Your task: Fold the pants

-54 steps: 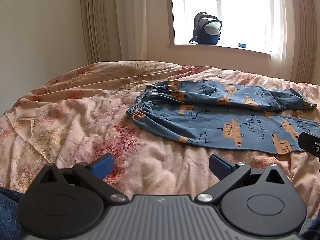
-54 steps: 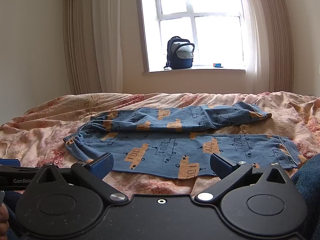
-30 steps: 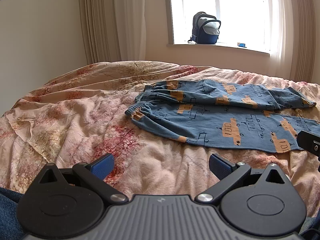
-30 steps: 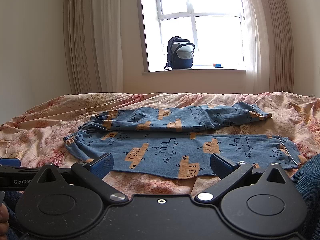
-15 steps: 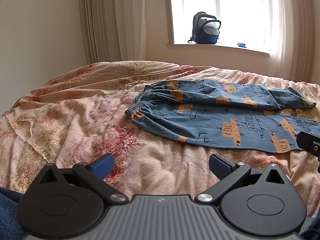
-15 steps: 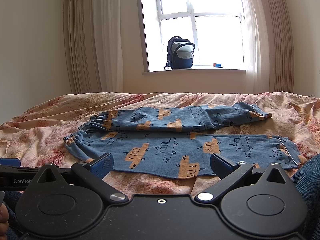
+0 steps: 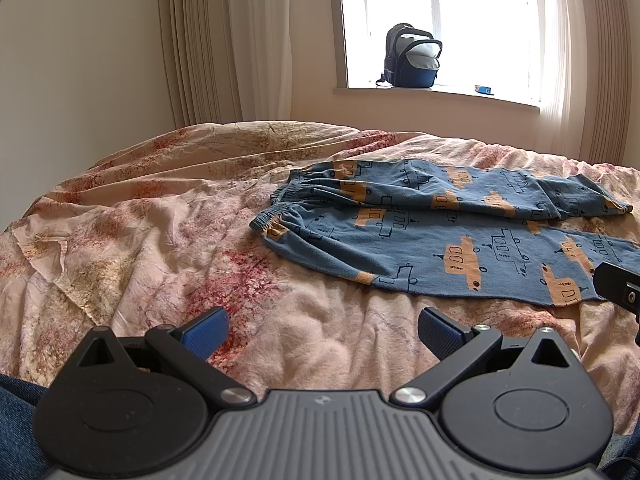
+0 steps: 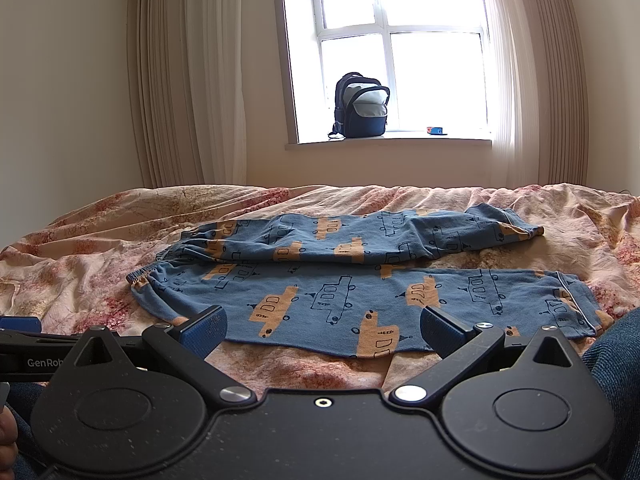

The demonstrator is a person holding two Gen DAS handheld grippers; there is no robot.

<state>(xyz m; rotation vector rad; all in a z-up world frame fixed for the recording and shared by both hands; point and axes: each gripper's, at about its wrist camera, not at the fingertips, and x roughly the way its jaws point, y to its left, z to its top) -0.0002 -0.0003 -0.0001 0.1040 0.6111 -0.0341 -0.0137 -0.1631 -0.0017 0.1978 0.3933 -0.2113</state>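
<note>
Pants [image 8: 360, 276] flat crosswise on bed [image 7: 160, 240], waistband left; both claws [image 7: 320, 330] [image 8: 322, 330] wide.

Pants [image 8: 360, 280] flat on bed [image 8: 80, 248], lengthwise across it, waistband twd left edge, cuffs twd right edge. One leg nearer front edge, other behind it twd far edge, legs touching along the middle. Left gripper [image 7: 320, 330] at front edge, left of pants, over bare bedding, apart from fabric. Right gripper [image 8: 322, 330] at front edge, just before near leg. Beyond far edge: windowsill [image 8: 388, 142] w/ backpack [image 8: 362, 106] on it, small item [image 8: 437, 131] to its right. Curtains [image 8: 188, 80] both sides of window.
</note>
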